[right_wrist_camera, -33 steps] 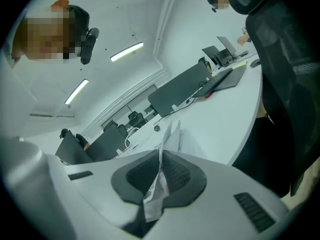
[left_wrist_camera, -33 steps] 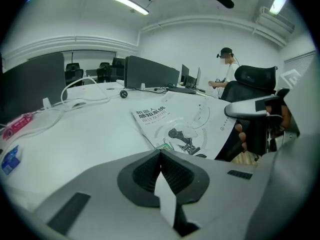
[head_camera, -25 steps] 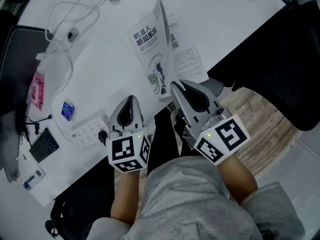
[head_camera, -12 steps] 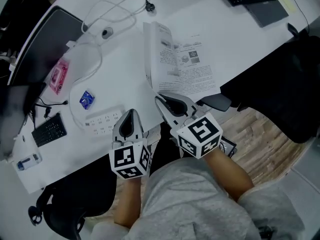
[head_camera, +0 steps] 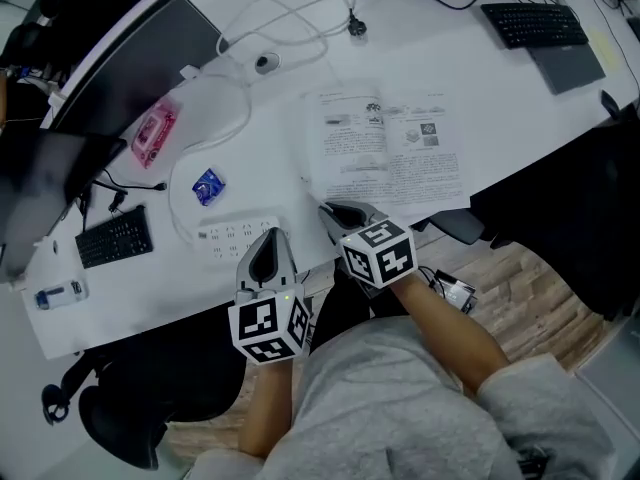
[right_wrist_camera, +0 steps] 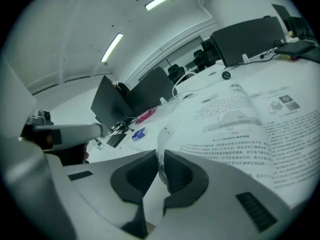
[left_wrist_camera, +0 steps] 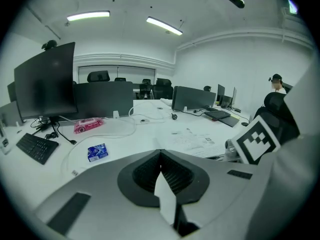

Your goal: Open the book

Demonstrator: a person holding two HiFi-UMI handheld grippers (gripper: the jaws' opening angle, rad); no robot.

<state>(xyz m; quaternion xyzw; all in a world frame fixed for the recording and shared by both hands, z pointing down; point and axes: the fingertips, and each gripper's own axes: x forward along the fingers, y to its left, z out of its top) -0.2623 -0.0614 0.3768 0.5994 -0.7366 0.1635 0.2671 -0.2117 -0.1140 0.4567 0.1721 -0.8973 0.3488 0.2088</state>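
Note:
The book (head_camera: 388, 156) lies open on the white table (head_camera: 300, 88), printed pages facing up; the right gripper view shows the same book (right_wrist_camera: 250, 119). At the book's near left corner, my right gripper (head_camera: 336, 211) is shut on a thin leaf that curls up from between its jaws (right_wrist_camera: 161, 165). Whether that leaf is the cover or a page is unclear. My left gripper (head_camera: 267, 245) hovers at the table's near edge, left of the book, jaws together and holding nothing (left_wrist_camera: 160, 155).
A power strip (head_camera: 232, 235) lies just ahead of the left gripper, with a blue packet (head_camera: 208, 185), a pink pack (head_camera: 152, 136) and white cables (head_camera: 270, 33) beyond. Keyboards sit far left (head_camera: 113, 236) and top right (head_camera: 533, 23). A black chair (head_camera: 590, 208) stands right.
The lifted cover has swung over and the book now lies flat open. My right gripper came down toward the table's near edge with the leaf. My left gripper shifted a little.

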